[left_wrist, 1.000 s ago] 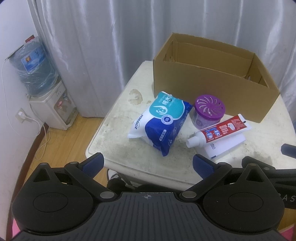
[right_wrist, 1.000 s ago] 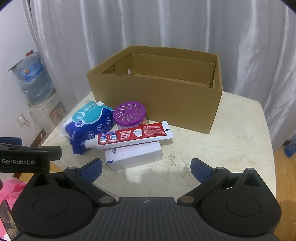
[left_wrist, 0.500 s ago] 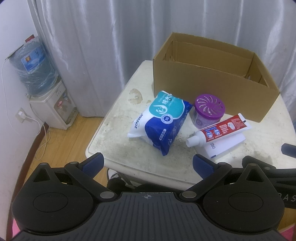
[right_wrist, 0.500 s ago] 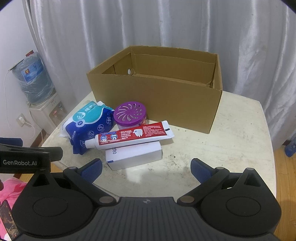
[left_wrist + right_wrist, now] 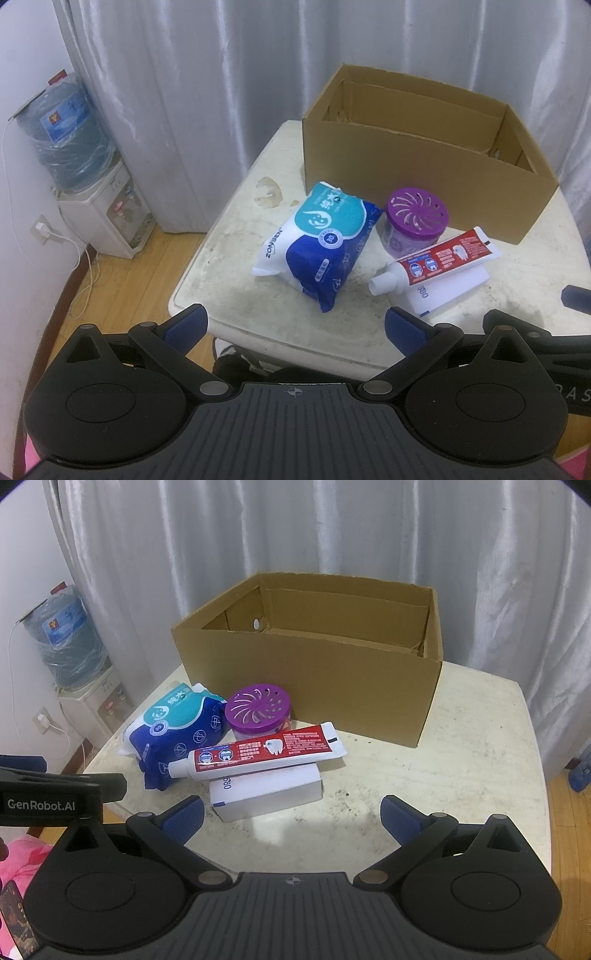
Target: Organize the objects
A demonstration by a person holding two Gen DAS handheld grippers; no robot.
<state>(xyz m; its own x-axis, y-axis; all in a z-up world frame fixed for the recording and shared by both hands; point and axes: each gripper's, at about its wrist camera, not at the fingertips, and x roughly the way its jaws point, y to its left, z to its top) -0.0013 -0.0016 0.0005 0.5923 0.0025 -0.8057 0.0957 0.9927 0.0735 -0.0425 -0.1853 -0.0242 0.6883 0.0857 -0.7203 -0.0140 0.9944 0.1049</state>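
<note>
An open cardboard box [image 5: 417, 177] [image 5: 314, 686] stands at the back of the white table [image 5: 236, 266] [image 5: 476, 760]. In front of it lie a blue and teal wipes pack [image 5: 321, 240] [image 5: 177, 727], a purple-lidded air freshener jar [image 5: 415, 221] [image 5: 258, 709], and a red toothpaste tube [image 5: 436, 260] [image 5: 258, 755] resting on a white box [image 5: 454, 288] [image 5: 269, 790]. My left gripper [image 5: 295, 326] is open and empty, at the table's near left edge. My right gripper [image 5: 291, 818] is open and empty, just in front of the white box.
A water dispenser with a blue bottle [image 5: 70, 147] [image 5: 62, 642] stands on the floor at the left by the wall. Grey curtains [image 5: 221, 74] hang behind the table. The left gripper's body [image 5: 55, 794] shows at the left in the right wrist view.
</note>
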